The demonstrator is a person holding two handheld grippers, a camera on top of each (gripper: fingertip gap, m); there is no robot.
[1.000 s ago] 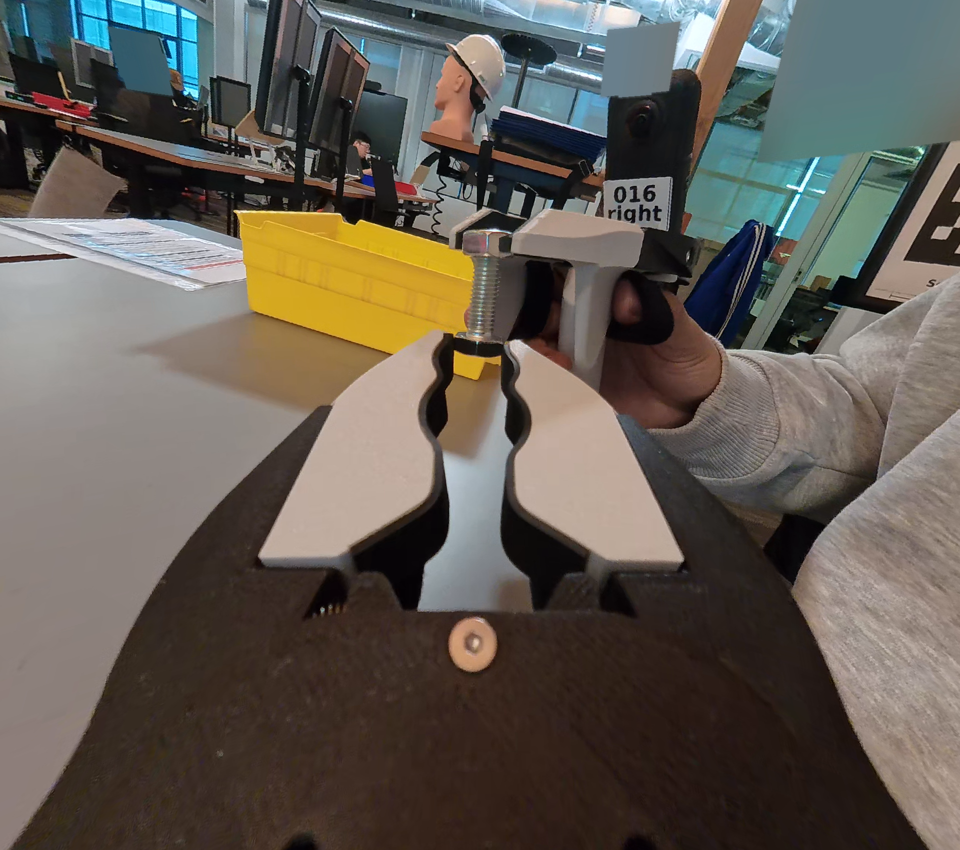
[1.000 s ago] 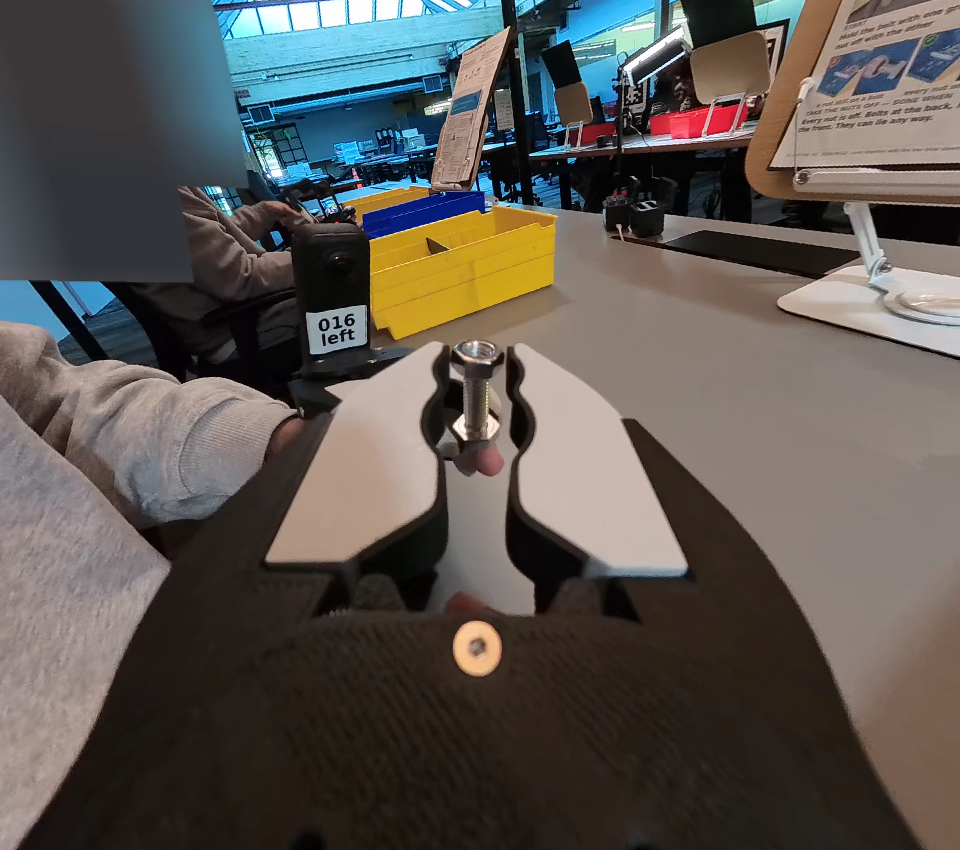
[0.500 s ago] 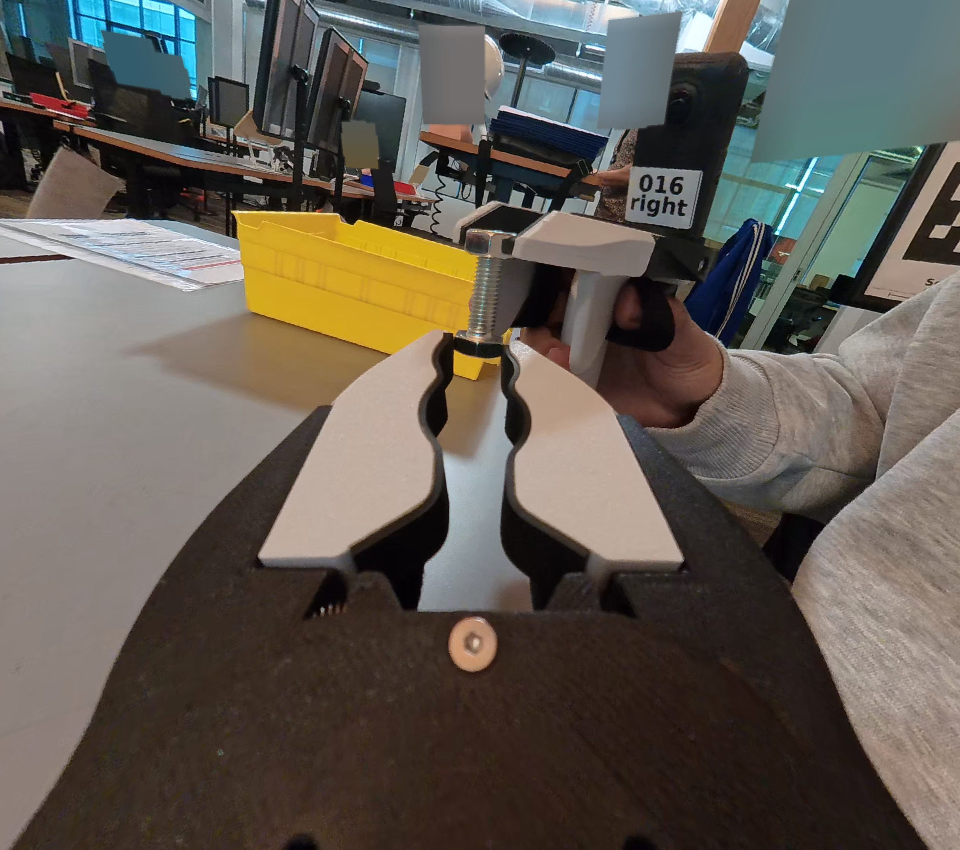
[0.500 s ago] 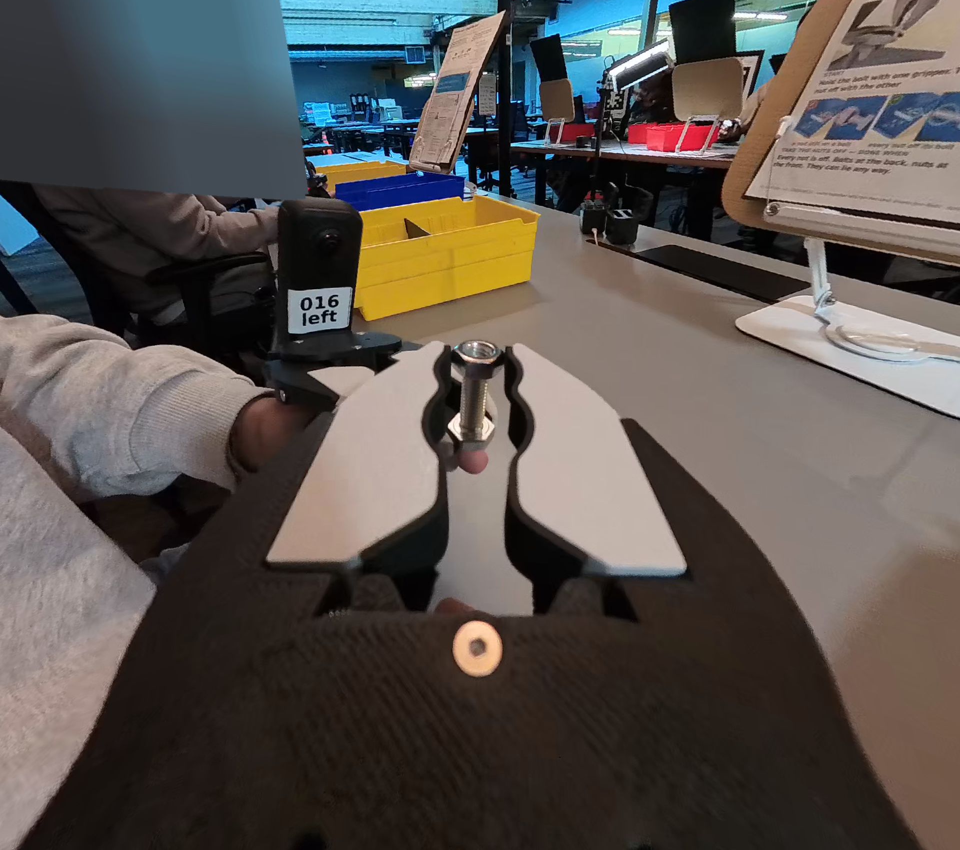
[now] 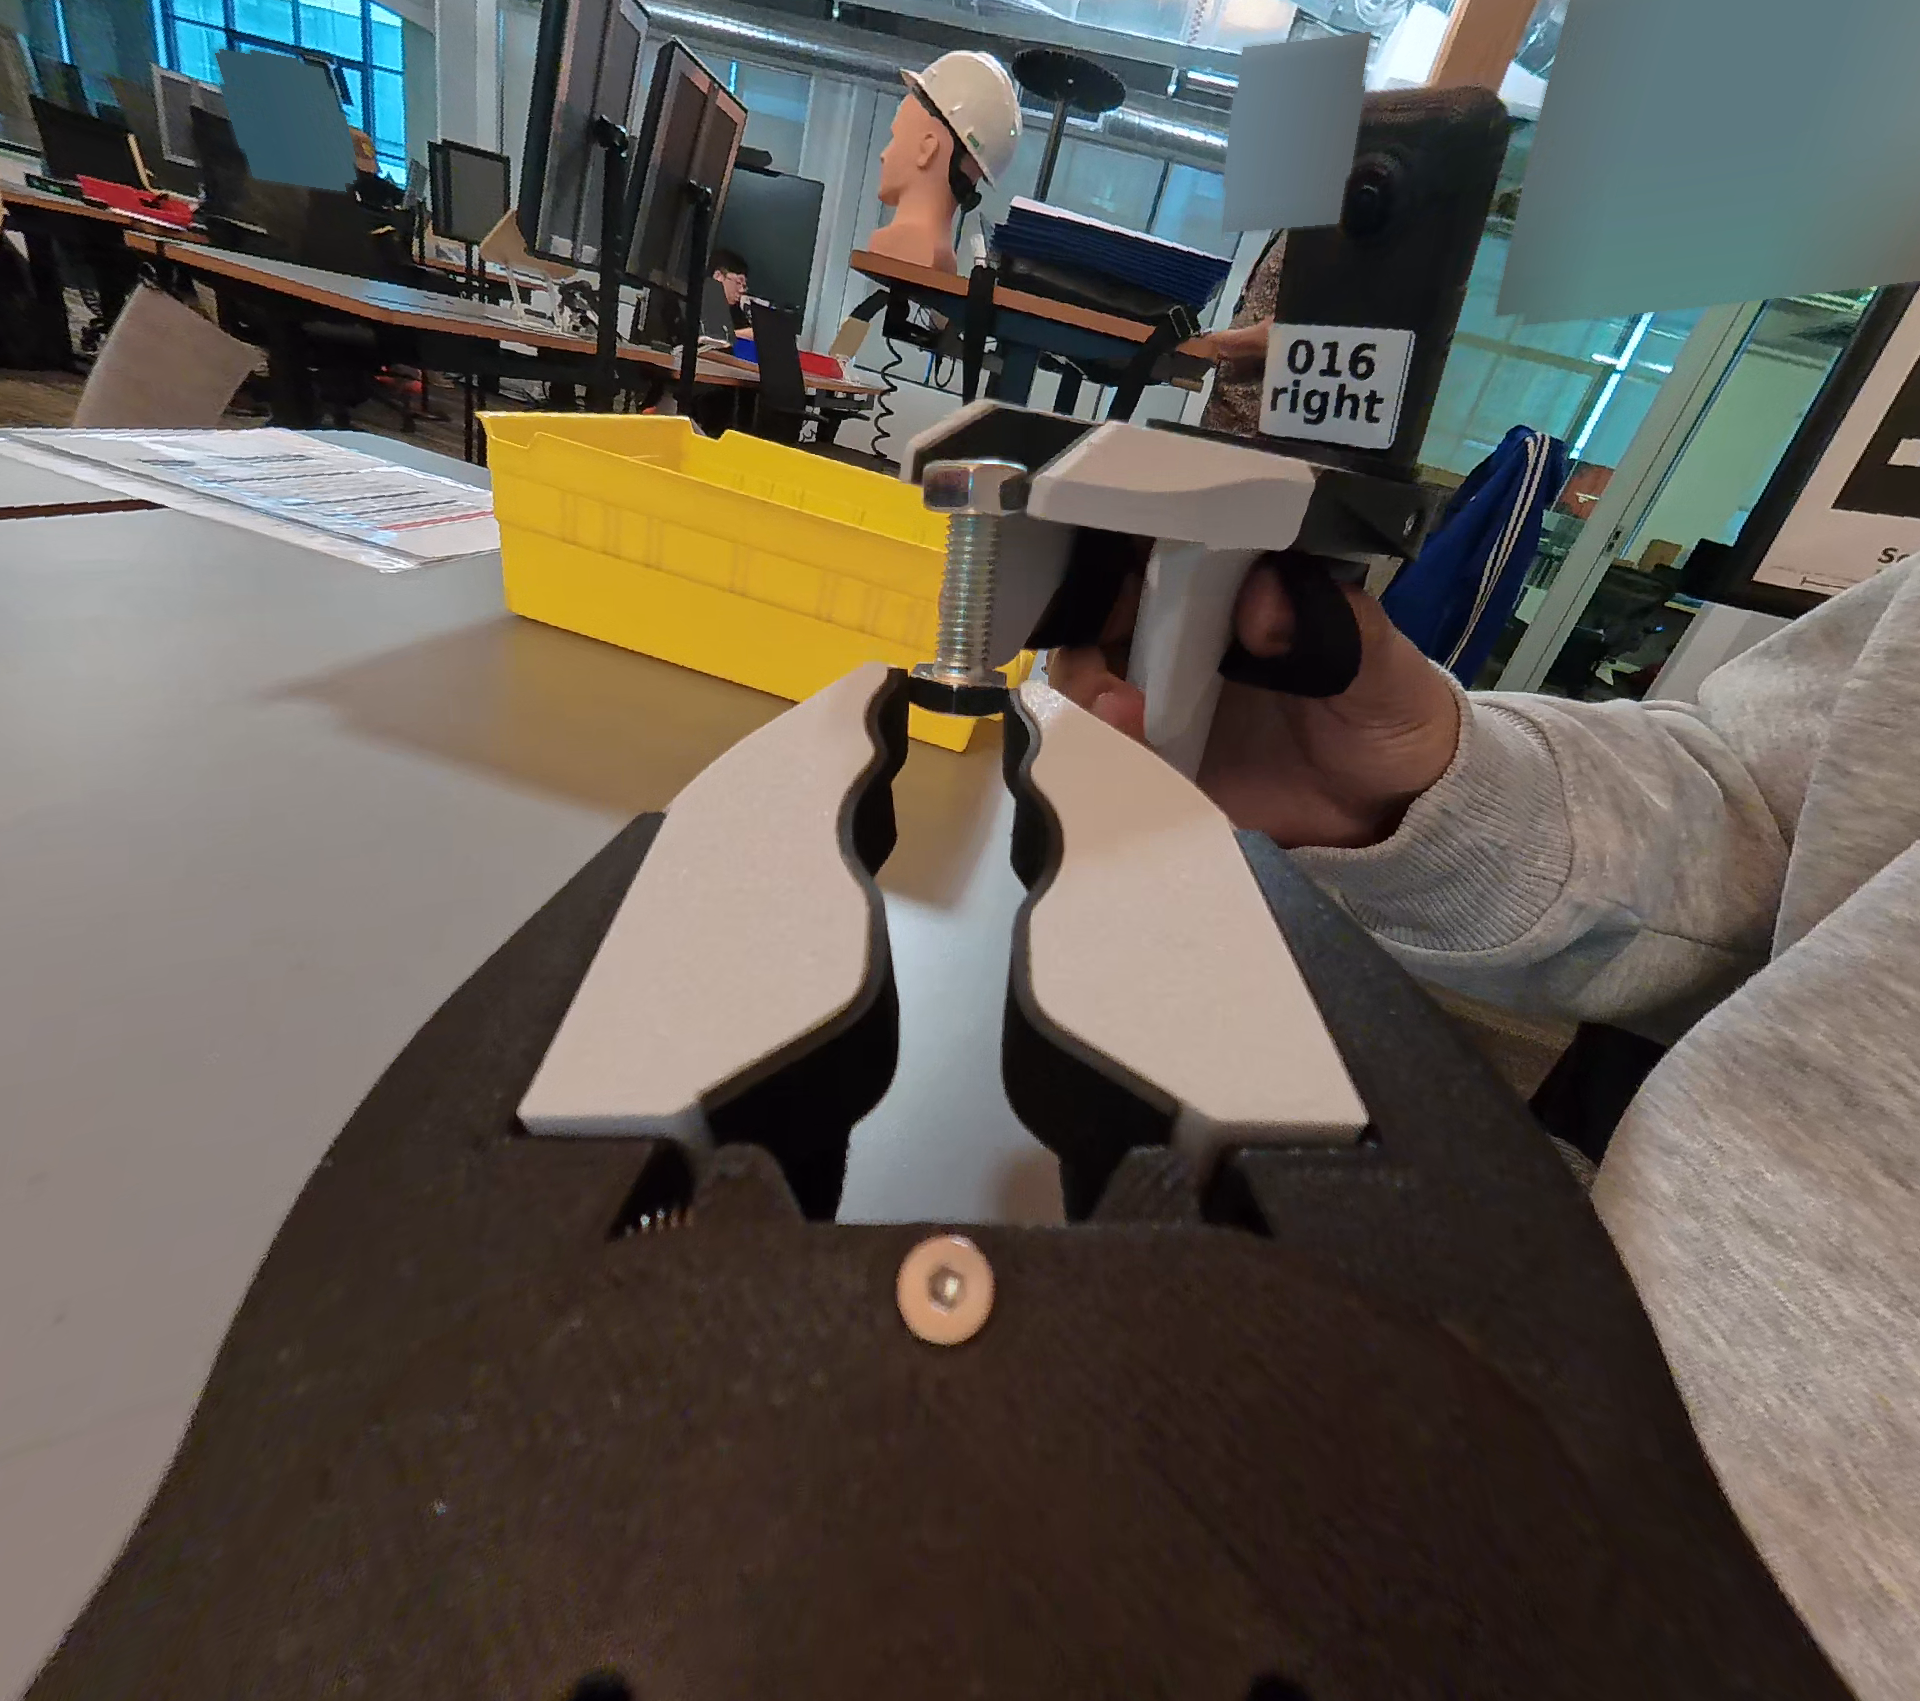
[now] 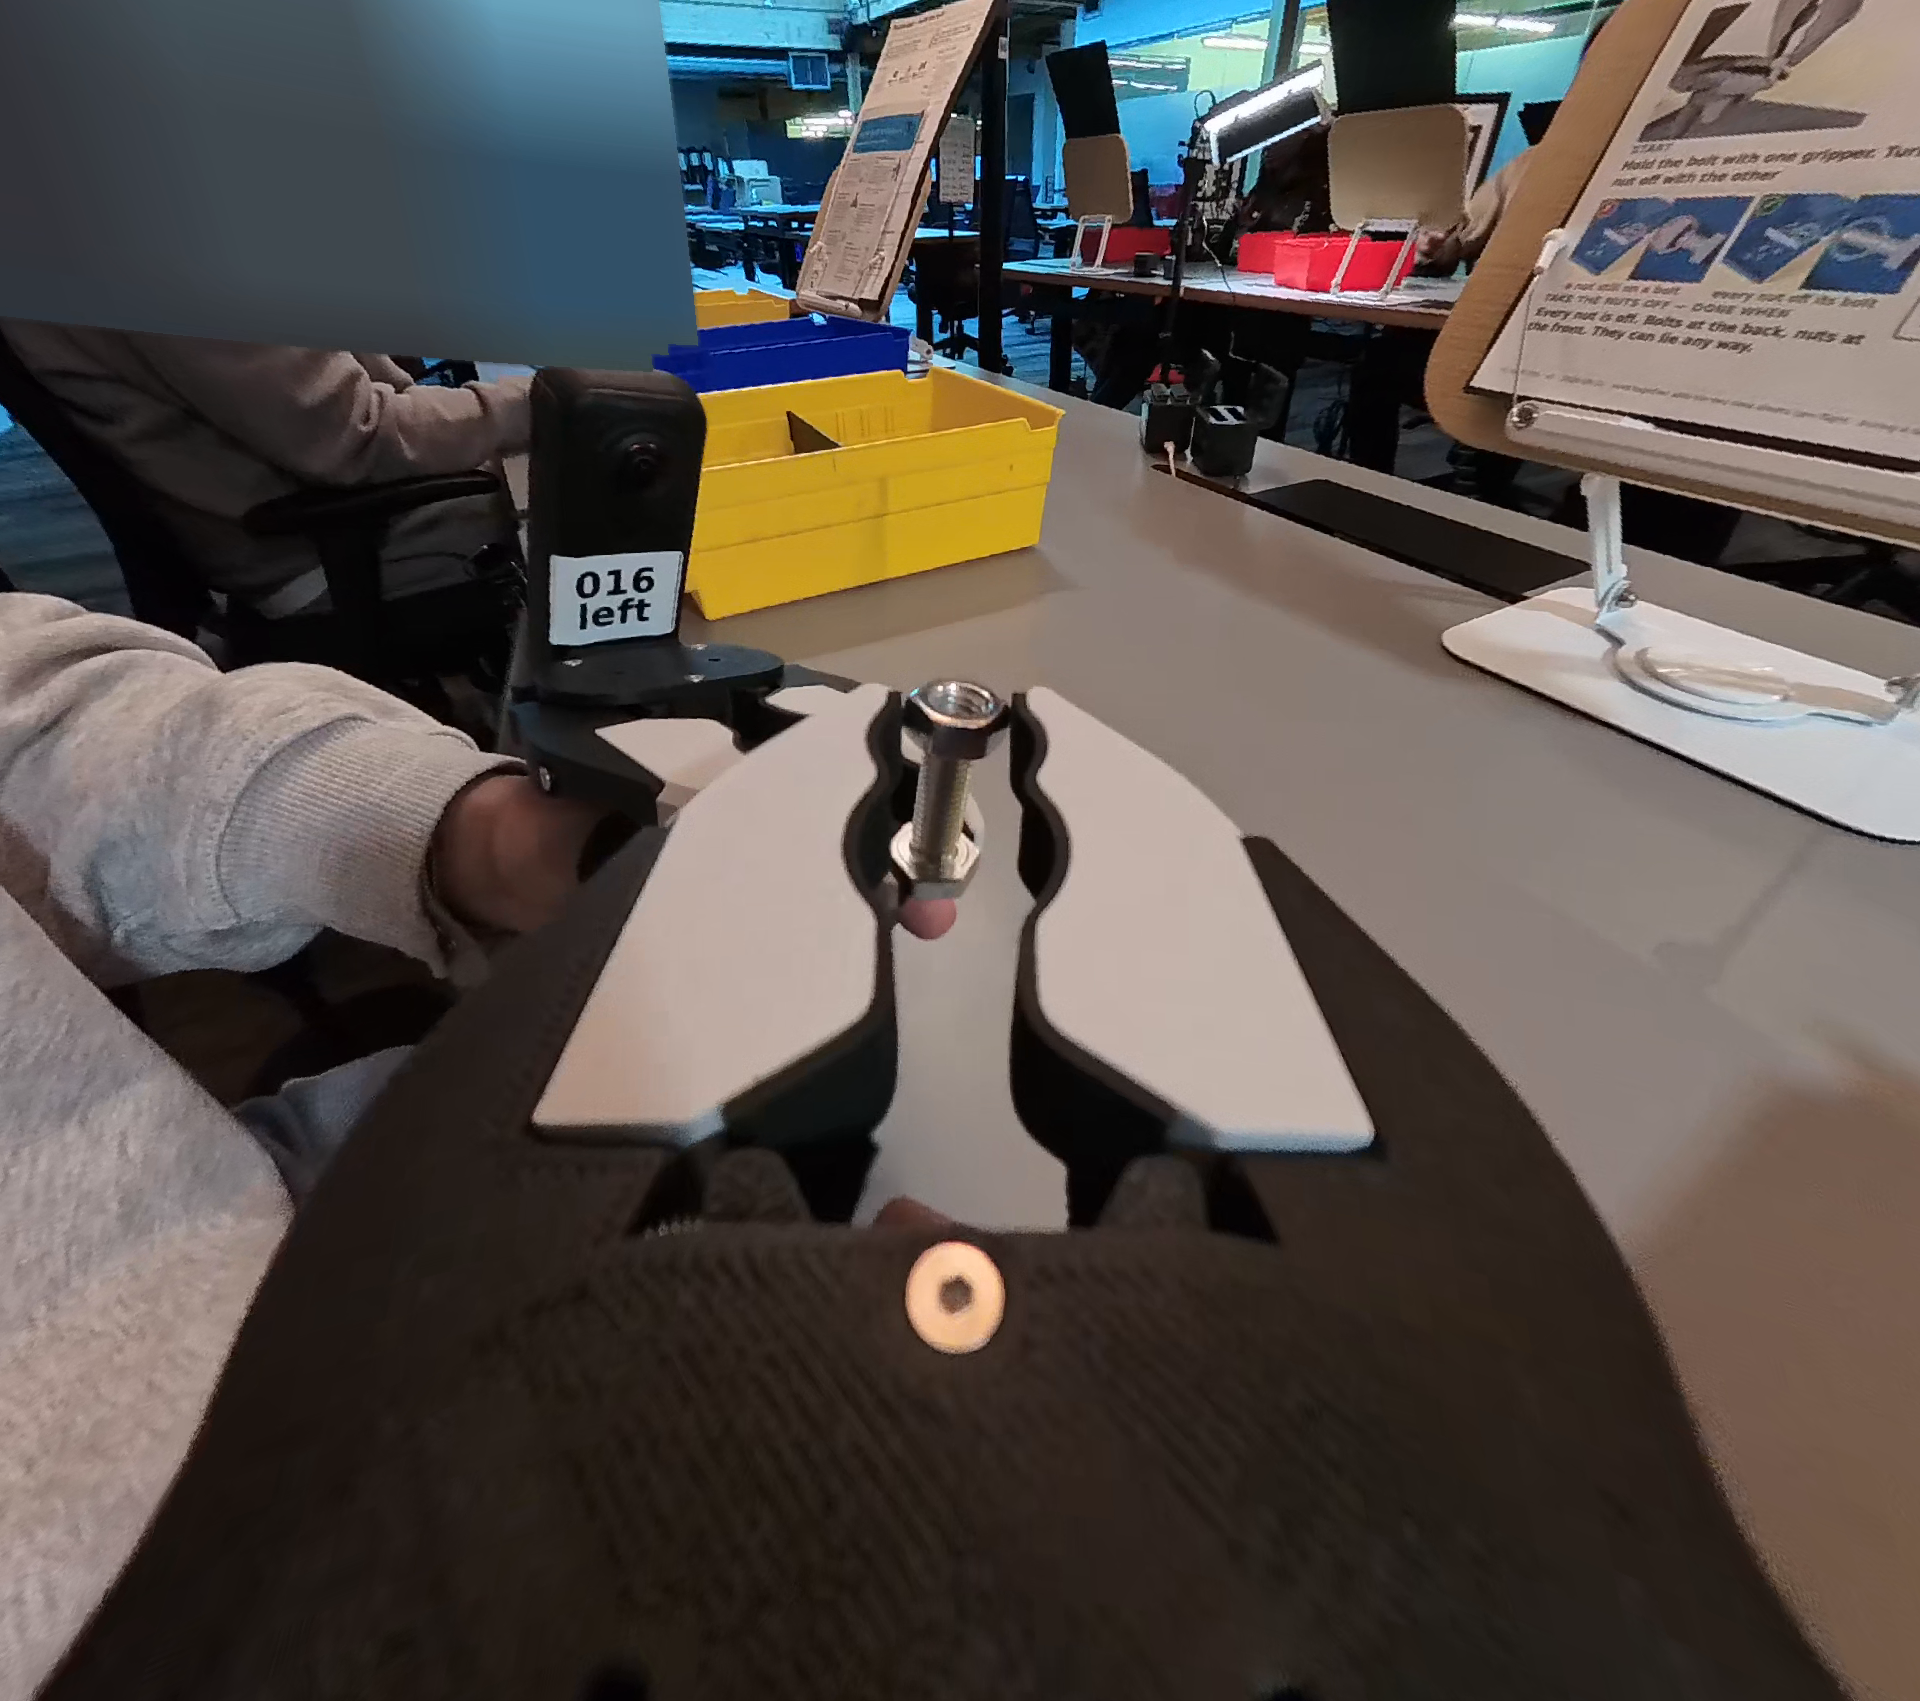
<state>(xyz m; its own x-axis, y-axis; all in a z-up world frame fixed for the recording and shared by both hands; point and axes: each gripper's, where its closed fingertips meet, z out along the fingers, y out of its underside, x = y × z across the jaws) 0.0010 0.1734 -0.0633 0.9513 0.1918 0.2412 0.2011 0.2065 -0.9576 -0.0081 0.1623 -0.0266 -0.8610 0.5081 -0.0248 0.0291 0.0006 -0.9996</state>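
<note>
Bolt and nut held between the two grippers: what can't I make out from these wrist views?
- Left wrist view: the nut sits mostly buried in the left gripper's jaws; the bolt's lower end is hidden.
- Right wrist view: the right gripper's own fingers cover the left gripper's jaws, so their hold on the nut is unseen.
- Both views: the yellow bin's floor is hidden by its walls.

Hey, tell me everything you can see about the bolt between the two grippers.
The bolt is shiny silver metal with a hex head and a threaded shaft. It stands upright above the grey table, head up. The right gripper is shut on its head; the left gripper, below, is shut on the nut threaded near its lower end. A yellow bin sits behind it.
</note>
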